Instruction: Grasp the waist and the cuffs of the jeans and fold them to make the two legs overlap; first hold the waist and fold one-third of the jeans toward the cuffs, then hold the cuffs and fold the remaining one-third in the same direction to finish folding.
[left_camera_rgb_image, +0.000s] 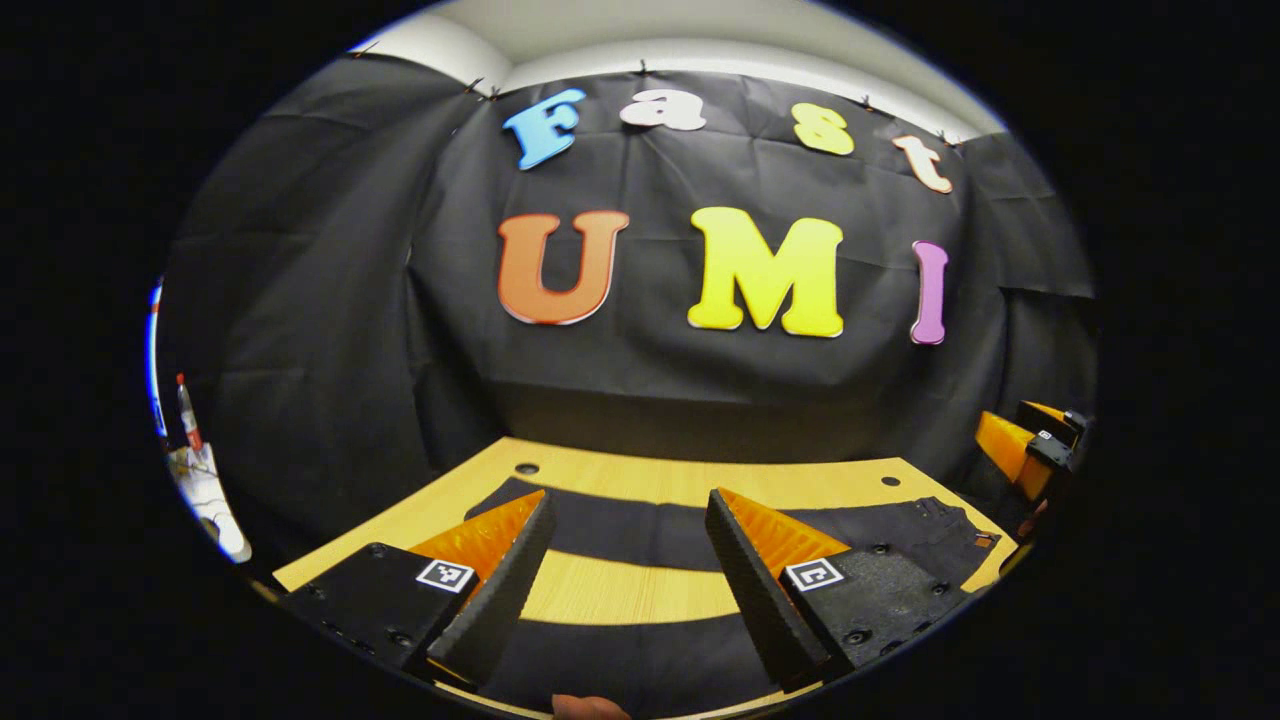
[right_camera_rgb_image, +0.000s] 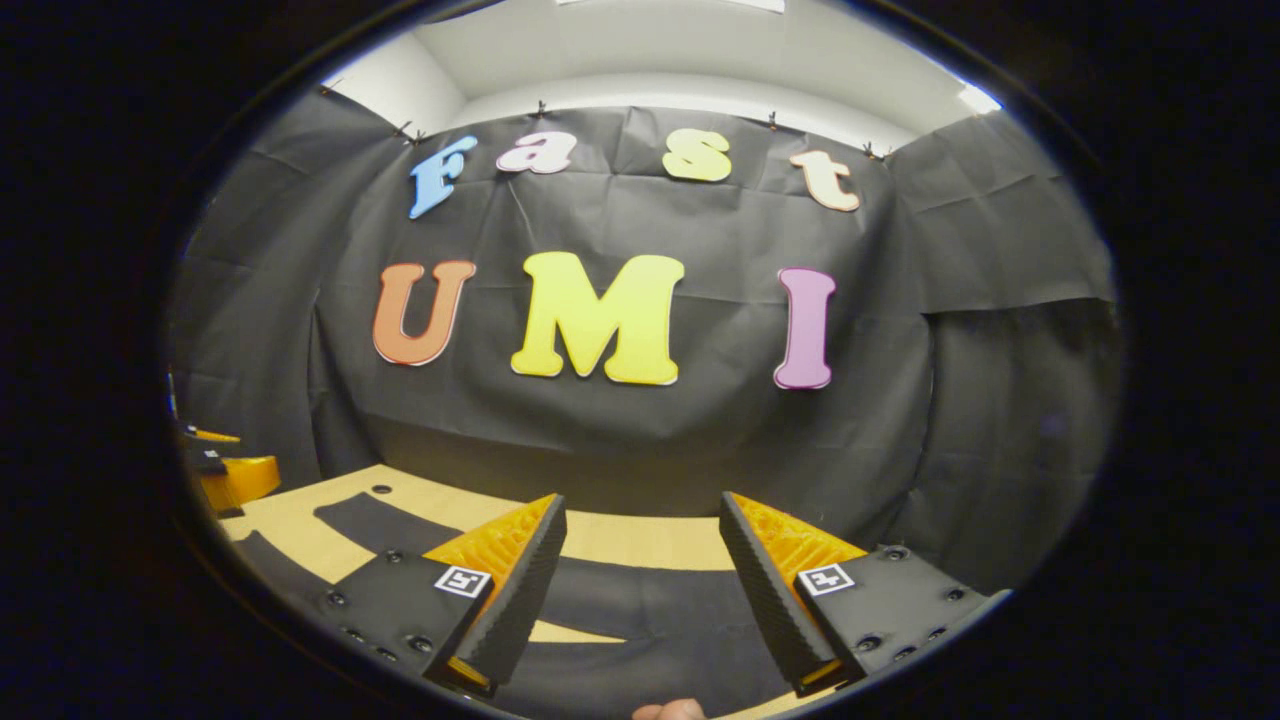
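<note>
Black jeans (left_camera_rgb_image: 620, 525) lie flat on the wooden table (left_camera_rgb_image: 620, 590), legs spread apart with a strip of bare wood between them. The waist (left_camera_rgb_image: 930, 540), with pocket and button details, lies at the right in the left gripper view. My left gripper (left_camera_rgb_image: 628, 500) hovers open above the two legs, holding nothing. In the right gripper view the jeans (right_camera_rgb_image: 640, 600) spread under my right gripper (right_camera_rgb_image: 642, 500), which is open and holds nothing above the dark cloth. One leg (right_camera_rgb_image: 370, 520) runs off to the left over the table (right_camera_rgb_image: 640, 540).
The table's far edge meets the black cloth wall. Two round holes (left_camera_rgb_image: 527, 468) (left_camera_rgb_image: 890, 481) sit near that edge. A bottle (left_camera_rgb_image: 185, 410) and white items (left_camera_rgb_image: 210, 490) stand off the table at the far left. A fingertip (left_camera_rgb_image: 590, 708) shows at the bottom.
</note>
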